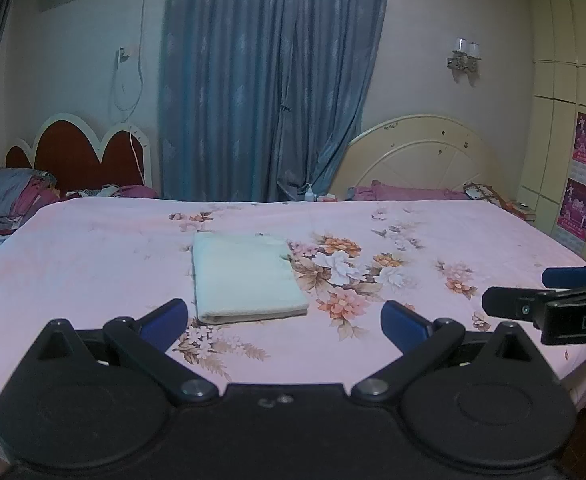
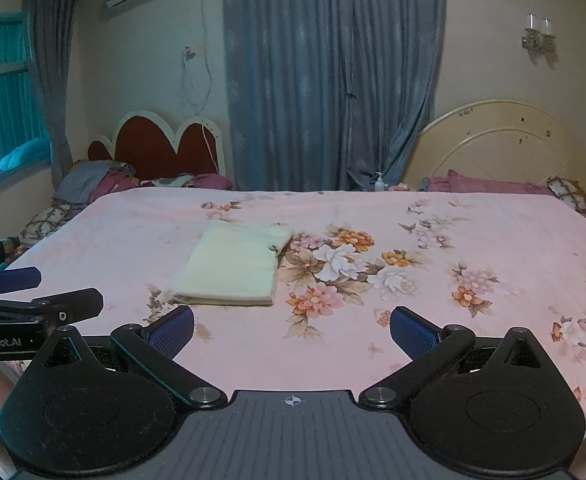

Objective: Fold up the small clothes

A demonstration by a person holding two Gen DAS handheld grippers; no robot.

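Observation:
A pale cream garment (image 1: 247,276) (image 2: 235,266) lies folded into a flat rectangle on the pink flowered bed sheet (image 1: 93,264) (image 2: 473,240), left of the big flower print. My left gripper (image 1: 285,322) hovers just short of the garment's near edge, open, with nothing between its blue pads. My right gripper (image 2: 291,330) also hangs open and empty, a little nearer than the garment and to its right. Each gripper shows at the side of the other's view: the right gripper (image 1: 513,292) at the right edge, the left gripper (image 2: 69,292) at the left edge.
Two headboards stand at the far side, a red and white one (image 1: 85,152) and a cream one (image 1: 425,156), with blue curtains (image 1: 269,80) between. Pillows and a clothes pile (image 1: 17,196) lie at the far left. A pump bottle (image 2: 380,182) stands by the curtain. A wardrobe (image 1: 565,120) stands at the right.

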